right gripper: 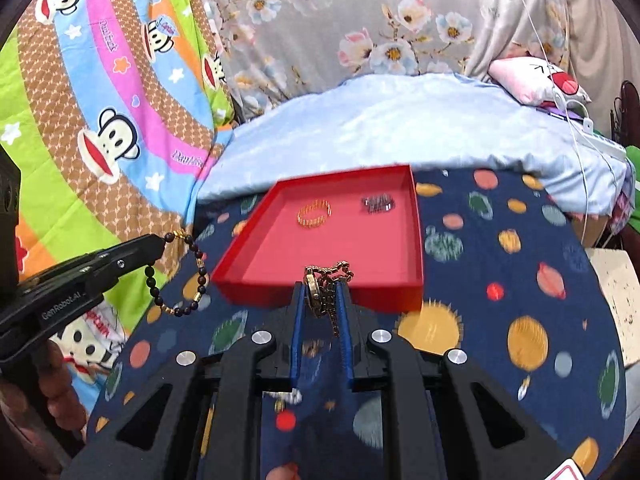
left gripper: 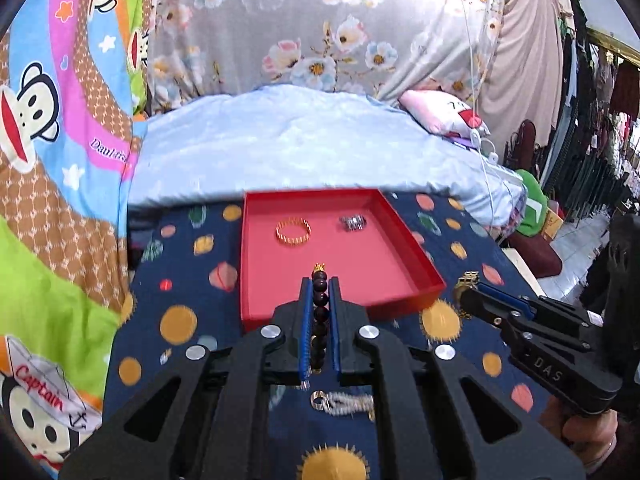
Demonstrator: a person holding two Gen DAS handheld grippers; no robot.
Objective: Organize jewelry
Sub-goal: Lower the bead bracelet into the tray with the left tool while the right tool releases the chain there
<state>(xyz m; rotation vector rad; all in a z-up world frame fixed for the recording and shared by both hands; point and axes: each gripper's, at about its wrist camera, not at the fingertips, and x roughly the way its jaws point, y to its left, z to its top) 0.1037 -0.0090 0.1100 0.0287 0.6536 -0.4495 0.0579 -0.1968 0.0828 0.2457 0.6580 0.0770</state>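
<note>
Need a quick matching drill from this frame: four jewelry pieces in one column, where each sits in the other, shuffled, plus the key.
Things:
1. dark bead bracelet
2. gold watch
3. gold bangle
4. white bead strand

Places:
A. lying in the red tray
B. clamped in the left gripper
C. on the planet-print cloth, below the left gripper
D. clamped in the right gripper

Pairs: 1-B, 2-D, 3-A, 4-C

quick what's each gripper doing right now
left gripper: shut on the dark bead bracelet
right gripper: shut on the gold watch
</note>
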